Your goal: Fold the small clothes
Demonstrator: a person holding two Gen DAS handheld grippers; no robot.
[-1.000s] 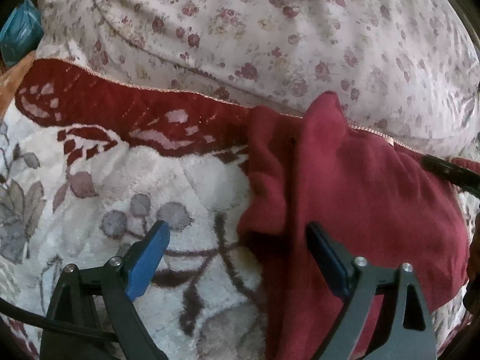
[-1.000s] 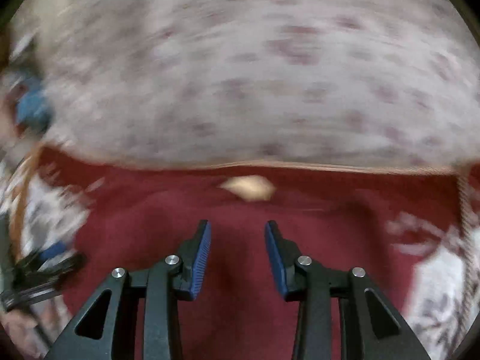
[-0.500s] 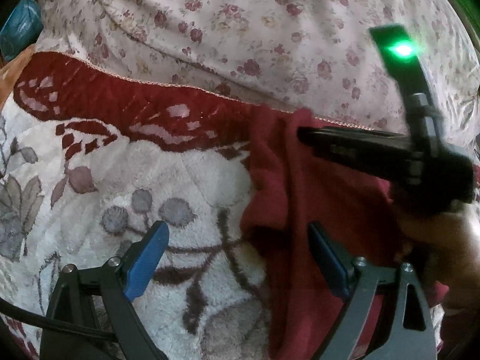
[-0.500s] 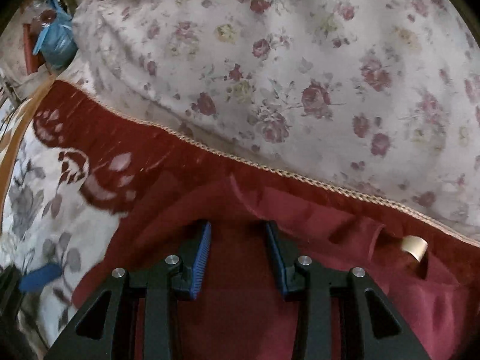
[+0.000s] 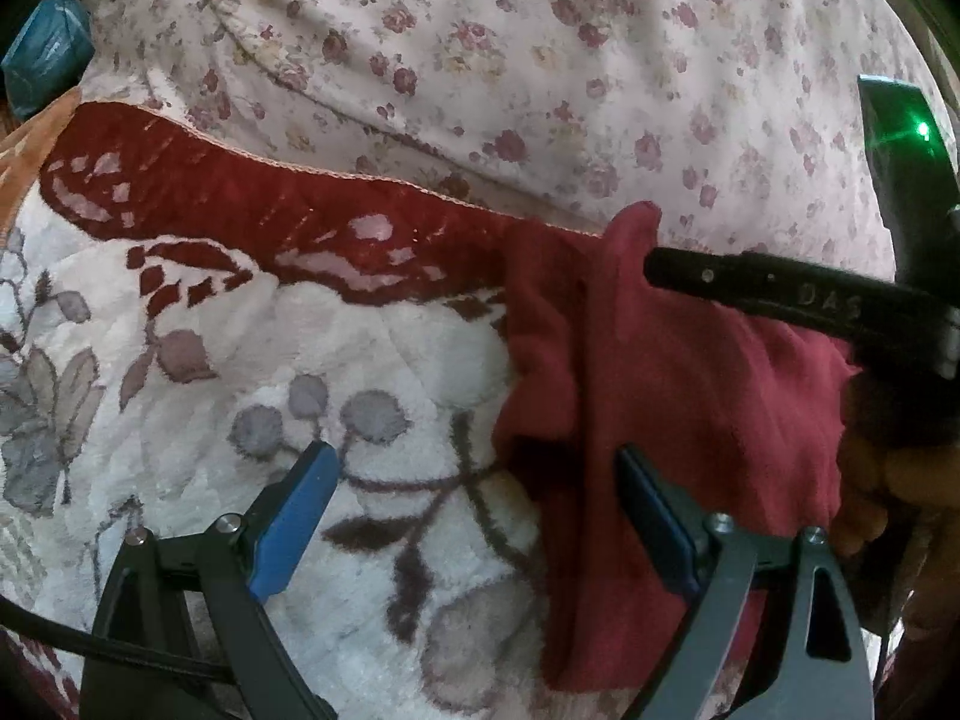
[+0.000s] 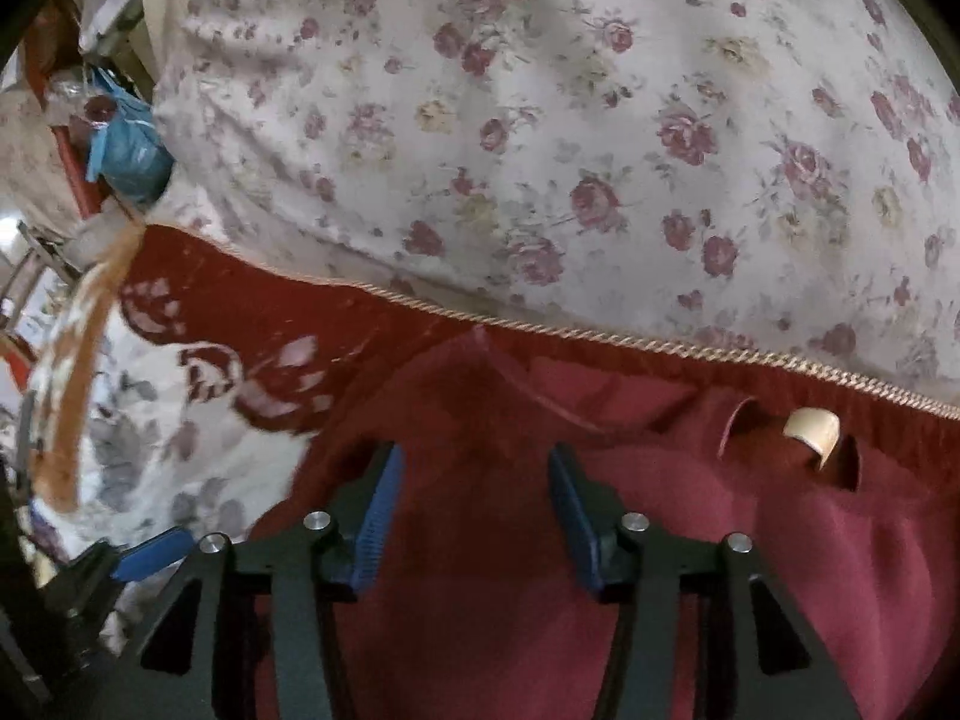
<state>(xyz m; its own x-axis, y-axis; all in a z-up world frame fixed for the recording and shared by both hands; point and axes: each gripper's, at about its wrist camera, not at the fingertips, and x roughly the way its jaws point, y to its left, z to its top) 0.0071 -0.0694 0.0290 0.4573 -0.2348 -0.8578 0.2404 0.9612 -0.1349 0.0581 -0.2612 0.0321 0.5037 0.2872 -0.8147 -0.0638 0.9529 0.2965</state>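
A small dark red garment point(image 5: 678, 396) lies on a white plush blanket point(image 5: 252, 372) with a floral pattern and a red border. My left gripper point(image 5: 474, 486) is open, low over the garment's left edge, empty. My right gripper point(image 6: 474, 480) is open and empty over the garment point(image 6: 540, 570), near its top edge. A beige label point(image 6: 810, 429) shows at the garment's upper right. The right gripper's black body point(image 5: 780, 294) reaches over the garment in the left wrist view. The left gripper's blue pad point(image 6: 153, 549) shows at the lower left of the right wrist view.
A floral bedcover point(image 5: 510, 72) rises behind the blanket, also in the right wrist view point(image 6: 570, 120). A blue bag point(image 6: 129, 150) and clutter sit at the far left. A hand point(image 5: 888, 510) holds the right gripper.
The right gripper swung in over the garment from the right and has drawn back a little rightward. The left gripper stayed in place, open.
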